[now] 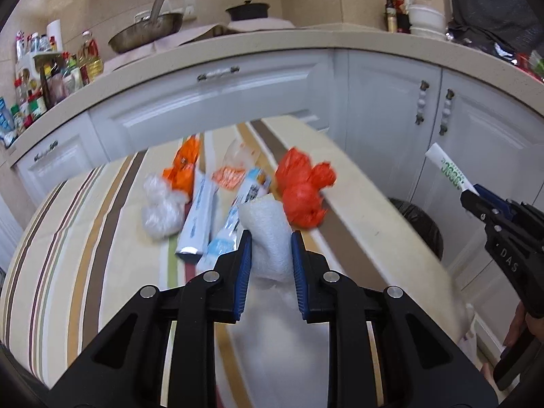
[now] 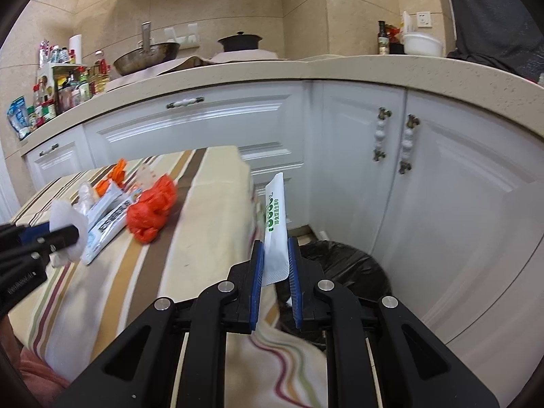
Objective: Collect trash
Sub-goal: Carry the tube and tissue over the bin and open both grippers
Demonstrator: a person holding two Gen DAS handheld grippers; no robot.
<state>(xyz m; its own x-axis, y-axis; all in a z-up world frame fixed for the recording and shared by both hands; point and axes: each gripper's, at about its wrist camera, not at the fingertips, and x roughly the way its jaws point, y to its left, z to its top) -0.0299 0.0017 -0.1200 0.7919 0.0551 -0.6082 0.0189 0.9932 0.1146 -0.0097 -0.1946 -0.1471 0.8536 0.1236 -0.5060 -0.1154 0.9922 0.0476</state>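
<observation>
Your left gripper [image 1: 271,238] has its jaws clamped on a white foam wad [image 1: 268,227], lifted just clear of the striped counter [image 1: 85,238] so it can go to the bin. Your right gripper [image 2: 276,255] has its jaws nearly closed, pinching a white sachet with green print [image 2: 274,224] upright, just above and in front of the bin [image 2: 343,265], ready to drop. The bin has a black liner; I can't tell what's inside. An orange bag [image 1: 302,190], a clear bag [image 1: 159,207] and wrappers [image 1: 200,217] lie on the counter.

A striped-cloth table [image 1: 85,238] bears an orange bag [image 1: 302,190], wrappers [image 1: 200,217] and clear plastic [image 1: 159,207].
</observation>
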